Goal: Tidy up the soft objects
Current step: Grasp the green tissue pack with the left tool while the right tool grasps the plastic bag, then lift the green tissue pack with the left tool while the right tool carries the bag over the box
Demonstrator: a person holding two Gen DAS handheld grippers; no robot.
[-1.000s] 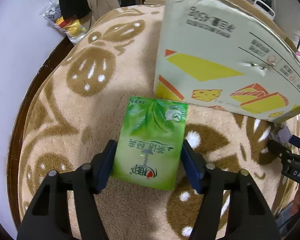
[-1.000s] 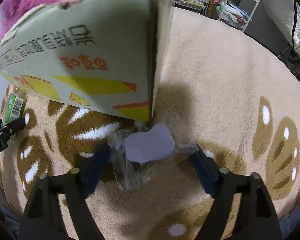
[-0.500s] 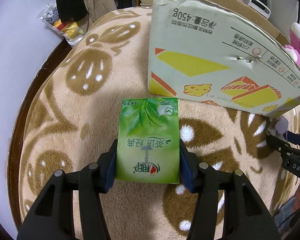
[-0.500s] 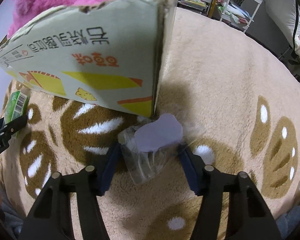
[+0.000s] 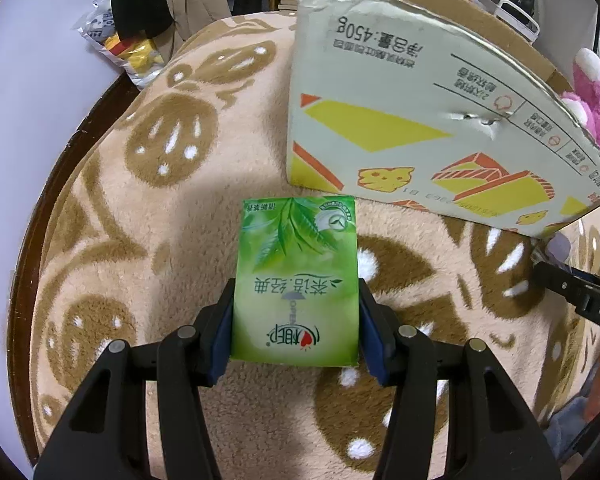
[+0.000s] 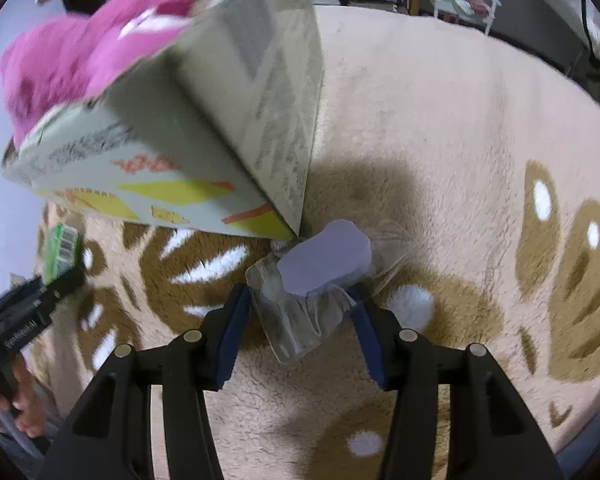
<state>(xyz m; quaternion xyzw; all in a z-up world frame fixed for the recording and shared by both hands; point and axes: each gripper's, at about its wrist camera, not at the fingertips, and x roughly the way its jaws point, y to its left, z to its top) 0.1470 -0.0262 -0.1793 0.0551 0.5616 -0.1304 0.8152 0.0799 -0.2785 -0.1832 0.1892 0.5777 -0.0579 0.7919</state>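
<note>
Both grippers have closed onto their packs since the earlier frames, each lifting toward the box.

Low in the left view, the left gripper (image 5: 296, 328) is clamped on the green tissue pack (image 5: 296, 276), over the fleece blanket (image 5: 148, 216). In the right view's lower centre, the right gripper (image 6: 298, 322) squeezes a clear plastic packet (image 6: 300, 312) with a lilac pad. Beyond, upper in both frames, stands the cardboard box (image 5: 416, 120) holding a pink plush toy (image 6: 72, 56). Raise each pack clear above the rim before letting go; the crinkly film may slip.
</note>
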